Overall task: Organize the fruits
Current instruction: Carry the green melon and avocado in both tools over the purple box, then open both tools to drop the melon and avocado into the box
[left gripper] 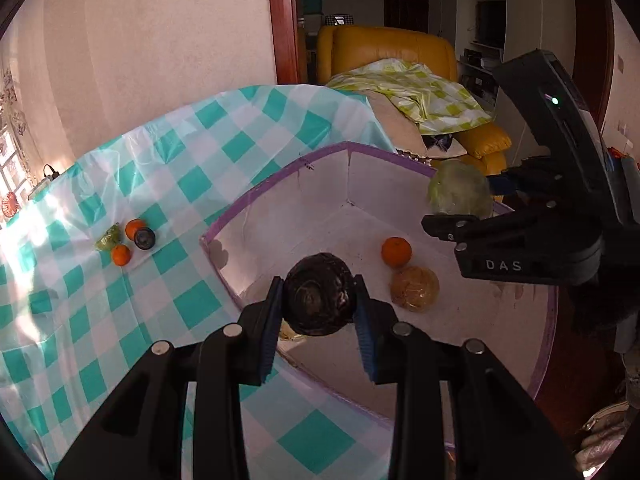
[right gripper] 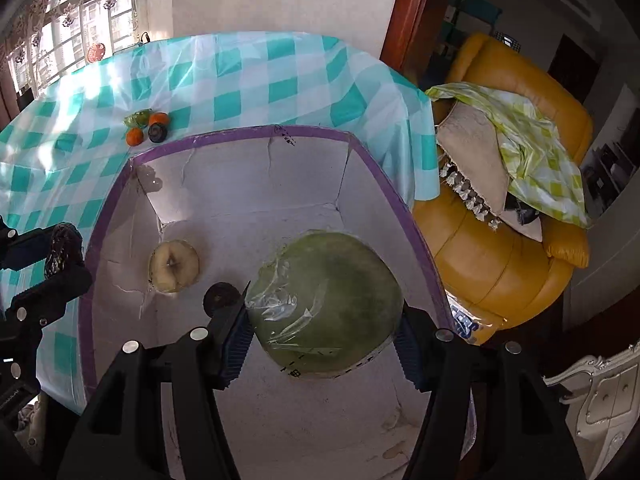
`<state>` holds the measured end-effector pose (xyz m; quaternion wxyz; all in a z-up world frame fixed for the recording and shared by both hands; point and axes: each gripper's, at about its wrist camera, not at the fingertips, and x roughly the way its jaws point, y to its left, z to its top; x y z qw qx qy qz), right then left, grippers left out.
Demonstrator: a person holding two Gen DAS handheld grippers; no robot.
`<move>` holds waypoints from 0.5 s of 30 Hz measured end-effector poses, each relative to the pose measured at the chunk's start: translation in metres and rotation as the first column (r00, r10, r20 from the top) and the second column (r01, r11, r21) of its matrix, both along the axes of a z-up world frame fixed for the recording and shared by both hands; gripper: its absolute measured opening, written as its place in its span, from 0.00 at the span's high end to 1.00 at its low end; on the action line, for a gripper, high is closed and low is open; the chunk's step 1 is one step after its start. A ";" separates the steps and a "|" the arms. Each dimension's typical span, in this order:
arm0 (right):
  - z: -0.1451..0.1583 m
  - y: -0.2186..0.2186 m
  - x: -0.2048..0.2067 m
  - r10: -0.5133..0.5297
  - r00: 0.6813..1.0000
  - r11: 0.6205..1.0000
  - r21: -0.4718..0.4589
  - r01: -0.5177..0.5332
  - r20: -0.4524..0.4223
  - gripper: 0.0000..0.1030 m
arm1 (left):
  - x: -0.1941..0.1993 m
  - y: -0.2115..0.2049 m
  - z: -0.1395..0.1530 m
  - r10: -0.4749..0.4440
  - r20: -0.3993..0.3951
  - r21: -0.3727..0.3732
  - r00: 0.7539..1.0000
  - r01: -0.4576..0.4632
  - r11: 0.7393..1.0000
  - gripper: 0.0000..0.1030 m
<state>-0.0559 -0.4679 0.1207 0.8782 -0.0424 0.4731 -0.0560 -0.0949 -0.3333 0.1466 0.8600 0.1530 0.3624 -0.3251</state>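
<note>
My left gripper (left gripper: 318, 300) is shut on a dark round wrapped fruit (left gripper: 318, 294) and holds it over the near-left edge of a white box with a purple rim (left gripper: 256, 196). My right gripper (right gripper: 324, 332) is shut on a large green wrapped fruit (right gripper: 328, 304) above the box (right gripper: 384, 176). In the left wrist view the right gripper (left gripper: 476, 216) and green fruit (left gripper: 460, 192) hang over the box's right side. Inside lie an orange (left gripper: 396, 251) and a tan wrapped fruit (left gripper: 415, 288), which also shows in the right wrist view (right gripper: 174, 266).
On the teal checked tablecloth (left gripper: 120, 320) sit two oranges (left gripper: 127, 242), a green wrapped item (left gripper: 108, 237) and a small dark fruit (left gripper: 144, 238). A yellow armchair (right gripper: 512, 248) with a cloth and cushion stands right of the table. Wall and window behind.
</note>
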 end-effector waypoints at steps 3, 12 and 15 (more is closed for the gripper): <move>-0.029 -0.007 0.029 0.011 0.991 1.000 0.024 -0.008 -0.133 0.41 | 0.006 -0.024 -0.026 -0.068 -0.130 0.019 0.989 0.071 0.997 0.67; -0.077 -0.004 0.093 0.017 0.940 0.998 -0.052 -0.037 -0.340 0.41 | -0.001 -0.073 -0.079 -0.208 -0.293 0.160 0.933 0.263 0.951 0.67; -0.074 -0.001 0.108 0.030 0.941 0.999 -0.009 -0.036 -0.336 0.41 | -0.008 -0.081 -0.091 -0.238 -0.313 0.181 0.919 0.304 0.935 0.67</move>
